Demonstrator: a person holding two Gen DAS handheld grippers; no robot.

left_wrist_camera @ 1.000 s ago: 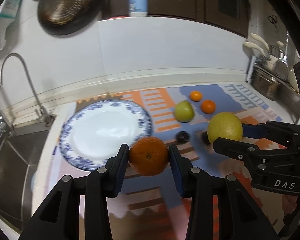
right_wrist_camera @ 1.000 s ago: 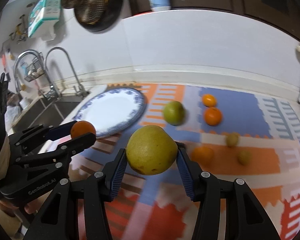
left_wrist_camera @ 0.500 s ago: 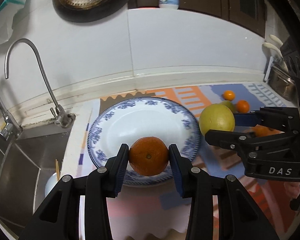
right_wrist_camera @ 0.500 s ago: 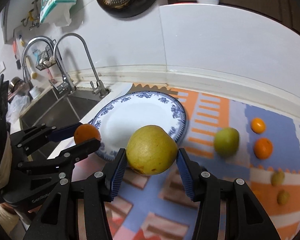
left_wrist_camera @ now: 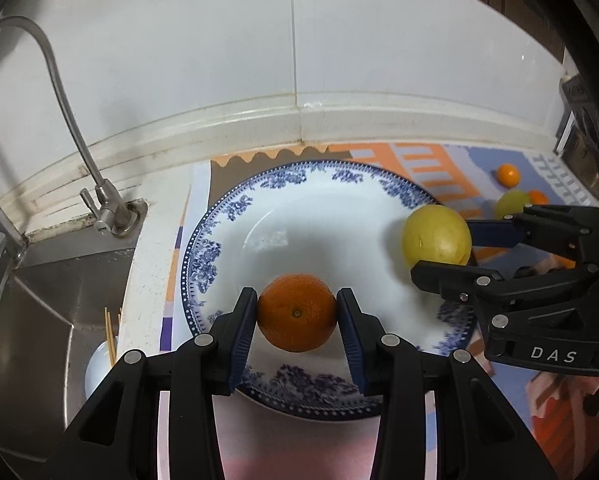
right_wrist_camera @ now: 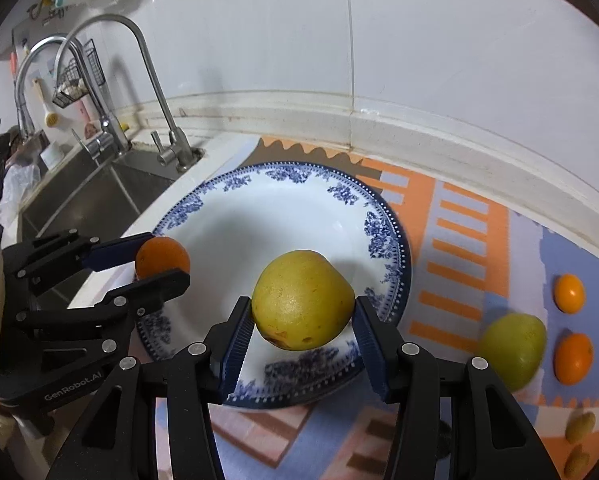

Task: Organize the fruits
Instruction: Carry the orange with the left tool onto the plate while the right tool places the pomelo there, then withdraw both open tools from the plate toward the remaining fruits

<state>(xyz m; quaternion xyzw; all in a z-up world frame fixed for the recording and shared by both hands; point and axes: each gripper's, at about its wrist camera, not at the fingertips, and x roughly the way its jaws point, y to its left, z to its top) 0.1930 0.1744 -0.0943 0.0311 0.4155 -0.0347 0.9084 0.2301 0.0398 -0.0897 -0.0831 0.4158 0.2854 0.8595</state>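
The left gripper (left_wrist_camera: 297,312) is clamped on an orange (left_wrist_camera: 296,312), held over the near part of the blue-and-white plate (left_wrist_camera: 203,248). The right gripper (right_wrist_camera: 303,316) grips a yellow pear (right_wrist_camera: 302,300) over the plate's right side. Whether either fruit touches the plate is unclear. To the right of the plate, on the patterned mat (right_wrist_camera: 459,240), lie a green fruit (right_wrist_camera: 513,350) and two small oranges (right_wrist_camera: 573,358).

- Even indoor light brightens the white wall tiles (left_wrist_camera: 219,60); a soft glare patch sits on the plate (left_wrist_camera: 267,236).
- Fisheye bending curves the tabletop (right_wrist_camera: 459,216) edge, corners fall black.
- Green fruit (right_wrist_camera: 513,350) at right is smeared by motion blur.
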